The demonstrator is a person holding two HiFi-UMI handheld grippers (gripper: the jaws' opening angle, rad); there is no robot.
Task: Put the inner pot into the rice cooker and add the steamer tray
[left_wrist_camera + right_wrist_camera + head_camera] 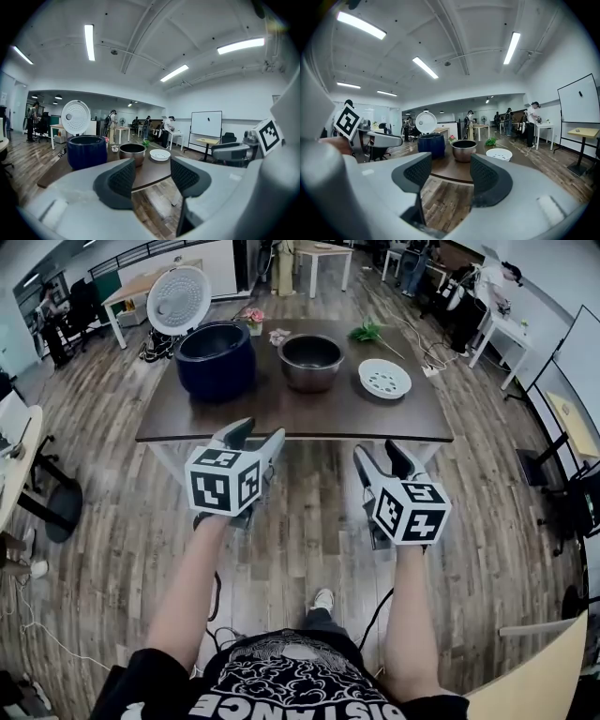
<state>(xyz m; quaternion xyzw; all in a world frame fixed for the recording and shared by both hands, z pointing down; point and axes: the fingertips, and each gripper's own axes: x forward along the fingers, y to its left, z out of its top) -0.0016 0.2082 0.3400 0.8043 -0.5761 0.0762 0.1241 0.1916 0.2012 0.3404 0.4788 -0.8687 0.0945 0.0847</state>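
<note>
1. Approach step, by the look of it: nothing yet done with the inner pot [310,362], upright on the dark table [281,418], well ahead of both grippers and roughly on the line between them.
2. Ahead and left of the pot, beyond the left gripper [258,435]: the blue rice cooker [216,360], white lid [179,299] raised, cavity open with no pot in it.
3. Ahead and to the right, beyond the right gripper [382,456]: the white perforated steamer tray [384,378], flat on the table, near the pot but apart from it.
4. Farther off, at the table's far edge: a small pink flower [253,317] and a green sprig [367,332], neither in the way.
5. Left gripper: jaws spread, nothing between the pads except open air, with table edge and floor [309,531] beyond. Right gripper: likewise spread and empty.
6. Pose: both forearms stretched forward side by side, grippers held short of the table's near edge, over the wooden floor, pointing almost level with a slight dip, marker cubes turned up toward the head camera.
7. Next, as a judgement: close the gap to the table, set one gripper on each side of the pot's rim, pinch, lift clear, carry toward the left gripper's side and lower straight into the cooker, then fetch the tray. Calls for a level carry and a centred descent, given the seemingly close fit of pot to cavity.
</note>
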